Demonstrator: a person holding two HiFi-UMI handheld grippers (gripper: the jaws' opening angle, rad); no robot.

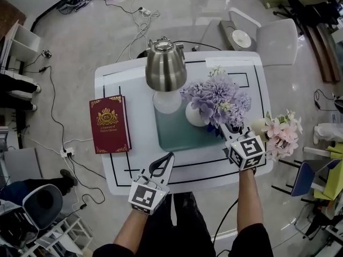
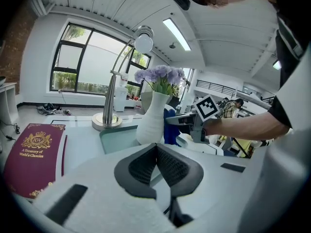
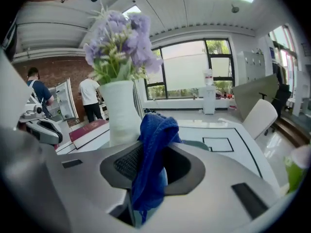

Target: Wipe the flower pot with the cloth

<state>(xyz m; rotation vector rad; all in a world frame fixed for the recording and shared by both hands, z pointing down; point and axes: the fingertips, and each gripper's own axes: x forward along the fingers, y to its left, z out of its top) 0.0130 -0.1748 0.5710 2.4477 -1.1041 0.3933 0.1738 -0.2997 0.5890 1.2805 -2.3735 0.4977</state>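
Book (image 1: 110,124) left of flower pot (image 1: 195,115)

red book (image 2: 32,160), "World's Classics", "RW" emblem

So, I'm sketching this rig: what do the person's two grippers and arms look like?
Both the left gripper and right gripper have pale grey bodies, dark ribbed jaw pads, and a cube with black-and-white square markers at the back. The person wears short black sleeves.

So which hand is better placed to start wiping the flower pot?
The right. The right gripper is shut on the blue cloth and sits close beside the white flower pot. The left gripper is shut, empty, and back near the front edge of the table.
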